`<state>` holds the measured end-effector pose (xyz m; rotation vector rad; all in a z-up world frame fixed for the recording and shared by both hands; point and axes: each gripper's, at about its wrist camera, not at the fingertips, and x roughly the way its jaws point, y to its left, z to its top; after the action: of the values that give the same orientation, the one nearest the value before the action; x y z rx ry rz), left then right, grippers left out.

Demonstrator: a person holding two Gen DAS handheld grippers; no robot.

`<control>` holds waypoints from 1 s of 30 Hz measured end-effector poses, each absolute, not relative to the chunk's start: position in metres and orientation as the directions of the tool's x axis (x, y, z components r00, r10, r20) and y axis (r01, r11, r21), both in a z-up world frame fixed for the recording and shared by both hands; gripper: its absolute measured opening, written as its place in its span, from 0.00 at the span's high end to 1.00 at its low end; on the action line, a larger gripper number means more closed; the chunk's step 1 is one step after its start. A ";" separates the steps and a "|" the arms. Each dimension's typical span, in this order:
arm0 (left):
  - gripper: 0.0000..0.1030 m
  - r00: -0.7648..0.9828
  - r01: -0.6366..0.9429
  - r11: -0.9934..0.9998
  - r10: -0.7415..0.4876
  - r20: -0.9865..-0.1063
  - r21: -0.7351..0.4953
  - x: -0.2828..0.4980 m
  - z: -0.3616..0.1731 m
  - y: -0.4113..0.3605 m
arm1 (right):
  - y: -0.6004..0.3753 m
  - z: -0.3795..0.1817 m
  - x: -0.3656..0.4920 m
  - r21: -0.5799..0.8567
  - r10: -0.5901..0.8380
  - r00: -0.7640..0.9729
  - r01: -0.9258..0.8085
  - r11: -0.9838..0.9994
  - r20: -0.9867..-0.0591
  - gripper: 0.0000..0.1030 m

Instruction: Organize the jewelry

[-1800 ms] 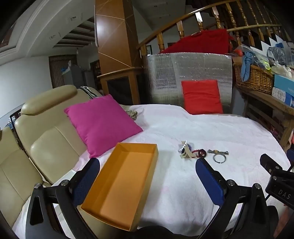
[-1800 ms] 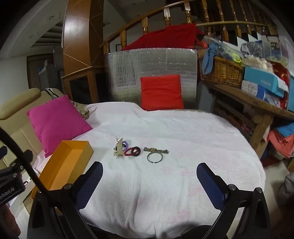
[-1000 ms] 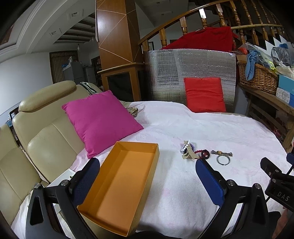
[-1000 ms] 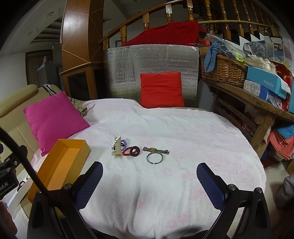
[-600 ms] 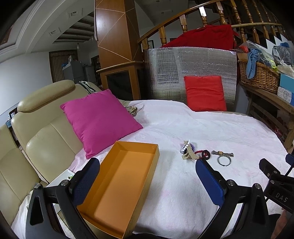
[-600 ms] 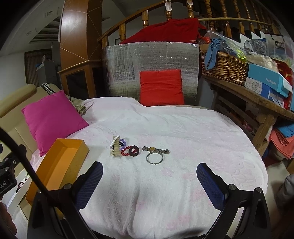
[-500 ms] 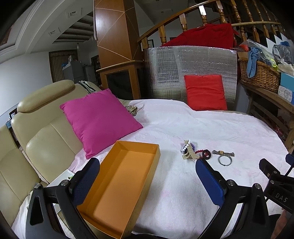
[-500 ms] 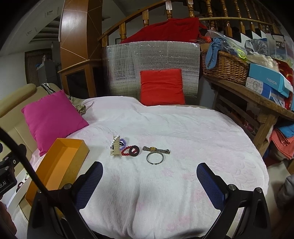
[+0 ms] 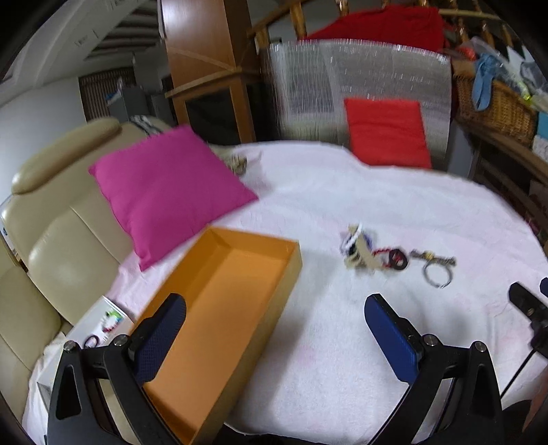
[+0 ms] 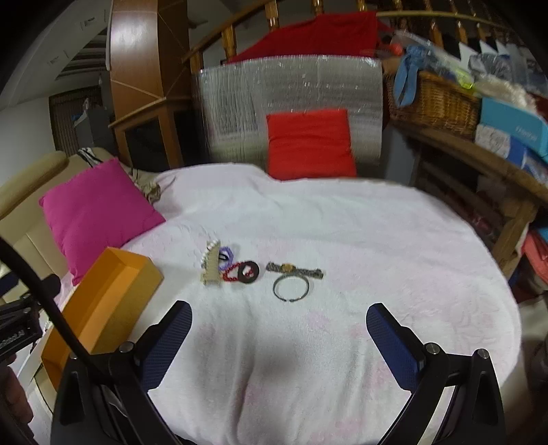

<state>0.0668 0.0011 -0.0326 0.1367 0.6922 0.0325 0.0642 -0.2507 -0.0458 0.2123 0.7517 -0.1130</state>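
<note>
both pairs of fingers, left gripper point(image 9: 274, 328) and right gripper point(image 10: 279, 328), hang spread and empty over the bed point(image 10: 342, 222), jewelry point(image 10: 260, 272) lying at 12 o'clock, orange box point(image 9: 226, 308) at 10; approach step, first pick likely next.

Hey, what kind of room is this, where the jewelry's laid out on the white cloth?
Most likely a lived-in home living room: a beige leather sofa with a pink cushion, a wooden stair railing behind, and a wicker basket on a cluttered shelf.
</note>
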 end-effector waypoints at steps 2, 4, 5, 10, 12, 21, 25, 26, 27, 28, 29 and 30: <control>0.00 0.745 0.021 0.991 0.074 -0.663 0.135 0.080 -0.048 -0.002 | -0.261 -0.062 0.076 0.190 0.022 0.714 0.157 0.969 -0.700 0.09; 0.00 0.728 0.022 0.992 0.069 -0.683 0.124 0.095 -0.060 -0.007 | -0.268 -0.079 0.089 0.212 0.054 0.696 0.143 0.967 -0.716 0.16; 0.00 0.718 0.027 0.994 0.057 -0.693 0.110 0.103 -0.065 -0.011 | -0.271 -0.087 0.096 0.224 0.073 0.689 0.133 0.965 -0.721 0.19; 0.00 0.684 0.076 0.997 -0.044 -0.728 0.011 0.147 -0.084 -0.041 | -0.293 -0.128 0.129 0.331 0.184 0.658 0.106 0.938 -0.730 0.38; 0.00 0.668 0.087 0.995 -0.087 -0.739 -0.039 0.166 -0.092 -0.053 | -0.304 -0.143 0.140 0.357 0.202 0.634 0.126 0.926 -0.747 0.40; 0.06 0.558 0.093 0.983 -0.182 -0.810 -0.156 0.232 -0.141 -0.093 | -0.349 -0.175 0.157 0.368 0.163 0.537 0.300 0.880 -0.827 0.40; 0.20 0.521 0.084 0.982 -0.187 -0.833 -0.168 0.244 -0.151 -0.095 | -0.355 -0.177 0.161 0.386 0.183 0.533 0.298 0.873 -0.826 0.40; 0.22 0.515 0.084 0.984 -0.177 -0.839 -0.156 0.247 -0.154 -0.096 | -0.355 -0.178 0.164 0.390 0.189 0.534 0.294 0.873 -0.824 0.40; 0.29 0.508 0.086 0.984 -0.175 -0.844 -0.153 0.250 -0.157 -0.096 | -0.354 -0.179 0.167 0.394 0.195 0.534 0.287 0.873 -0.823 0.40; 0.39 0.499 0.091 0.984 -0.180 -0.848 -0.156 0.253 -0.160 -0.097 | -0.353 -0.180 0.171 0.396 0.202 0.533 0.280 0.875 -0.822 0.40; 0.43 0.486 0.099 0.982 -0.190 -0.853 -0.162 0.255 -0.163 -0.097 | -0.350 -0.182 0.176 0.398 0.211 0.527 0.269 0.877 -0.823 0.40; 0.51 0.466 0.107 0.979 -0.205 -0.861 -0.175 0.258 -0.167 -0.096 | -0.347 -0.184 0.180 0.395 0.218 0.520 0.259 0.881 -0.826 0.41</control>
<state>0.2582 -0.0958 -0.1668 -0.1011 1.0694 -0.1917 0.1799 -0.3471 -0.1840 0.5153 1.0364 -0.0265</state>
